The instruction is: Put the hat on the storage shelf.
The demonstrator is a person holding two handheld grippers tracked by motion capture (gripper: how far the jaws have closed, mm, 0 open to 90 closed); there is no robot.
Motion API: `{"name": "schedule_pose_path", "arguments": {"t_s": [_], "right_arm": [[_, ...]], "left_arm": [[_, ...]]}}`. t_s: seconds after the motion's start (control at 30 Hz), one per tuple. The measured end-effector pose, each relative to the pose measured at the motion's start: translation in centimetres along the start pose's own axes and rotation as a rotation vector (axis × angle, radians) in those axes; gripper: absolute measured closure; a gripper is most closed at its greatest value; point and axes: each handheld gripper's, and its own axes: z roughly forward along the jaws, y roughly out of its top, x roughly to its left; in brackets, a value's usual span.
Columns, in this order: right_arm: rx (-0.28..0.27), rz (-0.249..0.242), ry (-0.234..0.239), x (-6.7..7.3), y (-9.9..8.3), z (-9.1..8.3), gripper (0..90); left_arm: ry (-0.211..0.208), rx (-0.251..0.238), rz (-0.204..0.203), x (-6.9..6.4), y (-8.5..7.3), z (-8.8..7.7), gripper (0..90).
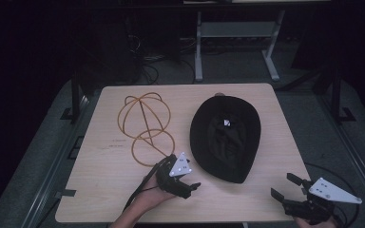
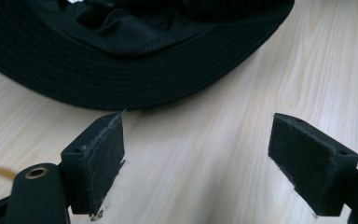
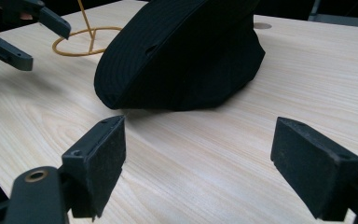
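Both tongs gape near the black hat (image 1: 225, 137).
Left tongs (image 1: 193, 188) nearly reach its brim; right tongs (image 1: 281, 186) hover apart over the desk (image 1: 104, 190).

hat (image 2: 135, 60) crown cut by top edge; wire stand (image 3: 86, 35) base partly hidden behind hat

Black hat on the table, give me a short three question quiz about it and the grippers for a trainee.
1. True or false: the left gripper is shut on the brim of the black hat.
2. Which thing lies to the left of the hat in the high view: A) a yellow wire hat stand, B) a mug, C) a folded towel?
3. Fill in: the jaws of the right gripper stand ____.

Key
1. False. Its jaws are open, just short of the brim.
2. A.
3. Open, holding nothing.
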Motion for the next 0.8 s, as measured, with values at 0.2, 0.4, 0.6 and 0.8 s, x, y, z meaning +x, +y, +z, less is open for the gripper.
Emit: {"name": "schedule_pose_path", "arguments": {"t_s": [0.2, 0.4, 0.6, 0.8], "right_arm": [[0.0, 0.002, 0.004, 0.0, 0.0, 0.0, 17.4], [-0.001, 0.003, 0.008, 0.1, 0.2, 0.1, 17.4], [-0.009, 0.004, 0.012, 0.0, 0.2, 0.1, 17.4], [-0.014, 0.012, 0.014, -0.1, 0.3, 0.0, 17.4]], "left_arm": [[-0.02, 0.009, 0.01, -0.4, 0.7, 1.5, 17.4], [-0.022, 0.019, 0.033, -0.8, 1.4, 2.9, 17.4], [0.005, 0.029, 0.06, -1.0, 1.8, 4.2, 17.4], [0.043, 0.058, 0.113, -1.3, 2.0, 5.7, 16.7]]}}
